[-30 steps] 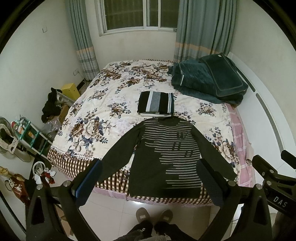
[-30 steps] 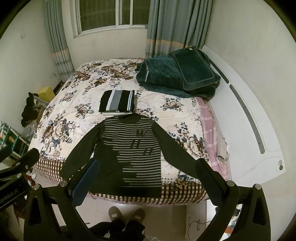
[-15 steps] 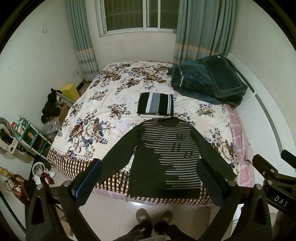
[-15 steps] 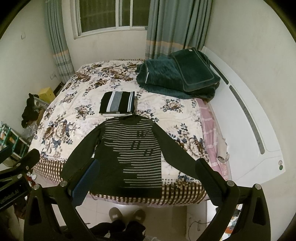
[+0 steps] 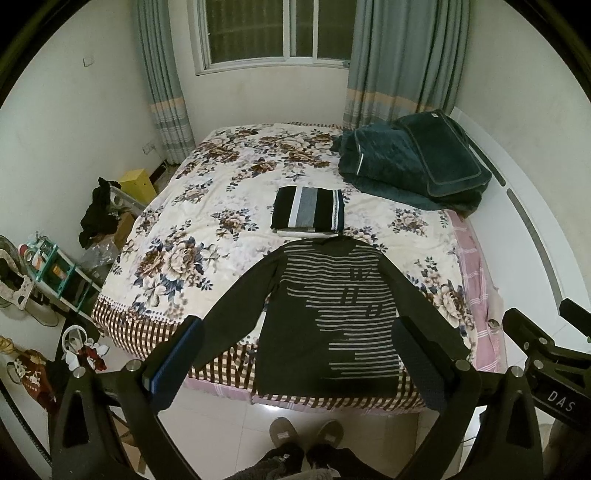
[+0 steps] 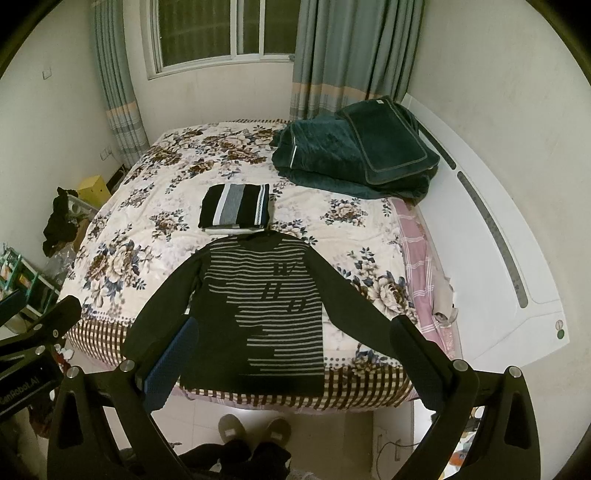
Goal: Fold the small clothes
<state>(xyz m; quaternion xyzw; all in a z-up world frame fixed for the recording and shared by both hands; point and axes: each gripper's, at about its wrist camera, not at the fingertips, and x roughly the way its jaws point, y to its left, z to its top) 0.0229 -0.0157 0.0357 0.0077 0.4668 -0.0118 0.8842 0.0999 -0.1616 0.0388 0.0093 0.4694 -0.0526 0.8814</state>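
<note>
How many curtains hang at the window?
2: one curtain left of the window, one curtain right of it, behind the green bedding.

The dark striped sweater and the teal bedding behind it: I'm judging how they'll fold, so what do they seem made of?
The dark striped sweater looks like a thin matte knit: it lies flat, limp, with woven-in pale stripes. The teal bedding looks like plush fleece or velour, quilted: thick, soft folds, faint sheen, stitched pattern. Neither fibre can be confirmed.
</note>
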